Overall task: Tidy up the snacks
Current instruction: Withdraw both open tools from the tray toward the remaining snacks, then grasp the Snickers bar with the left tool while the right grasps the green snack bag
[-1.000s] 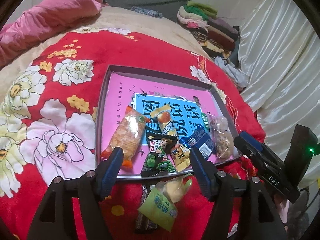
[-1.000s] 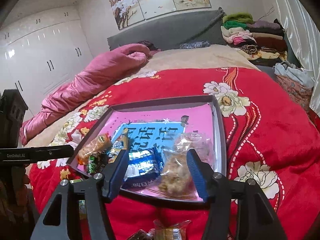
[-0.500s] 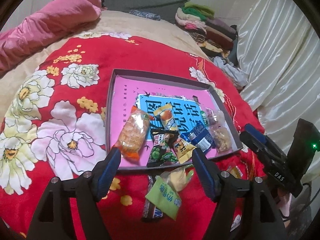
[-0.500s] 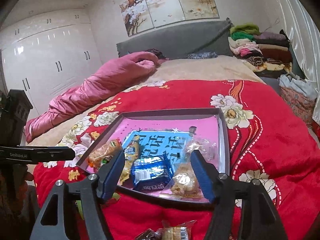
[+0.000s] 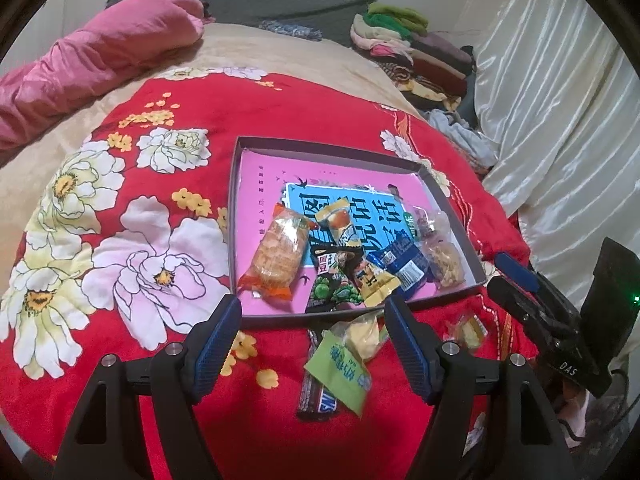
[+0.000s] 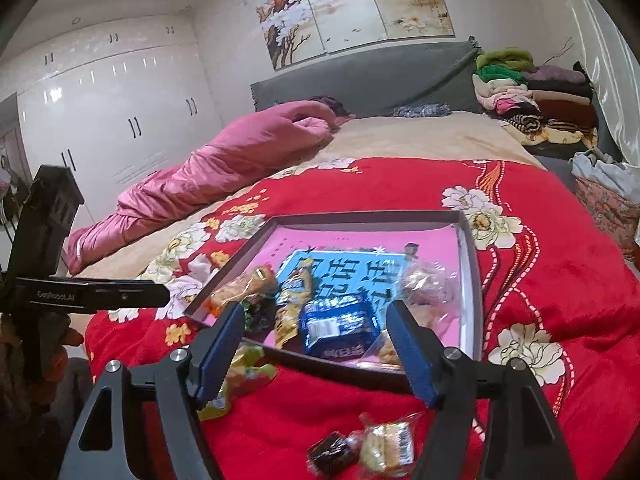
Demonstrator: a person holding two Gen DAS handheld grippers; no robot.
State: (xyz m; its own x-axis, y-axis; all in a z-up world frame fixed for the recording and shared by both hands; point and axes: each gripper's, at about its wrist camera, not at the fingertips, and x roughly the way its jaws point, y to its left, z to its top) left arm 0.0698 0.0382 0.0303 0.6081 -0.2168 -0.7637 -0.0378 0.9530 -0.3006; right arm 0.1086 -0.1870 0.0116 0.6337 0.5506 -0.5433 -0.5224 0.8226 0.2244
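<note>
Green packet (image 5: 340,364) lay outside tray (image 5: 360,314), at 6 o'clock. Left tool (image 5: 314,334) gaped wide, empty; right tool (image 6: 316,344) likewise. Best pinch the packet's crimped edge, then lift clear over the rim.

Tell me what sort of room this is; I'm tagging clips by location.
A bedroom, most likely: the snack tray sits on a bed with a red floral blanket, a grey headboard stands behind it, and white wardrobes line the wall.

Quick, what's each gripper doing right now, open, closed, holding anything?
Left gripper: open, holding nothing.
Right gripper: open, holding nothing.
</note>
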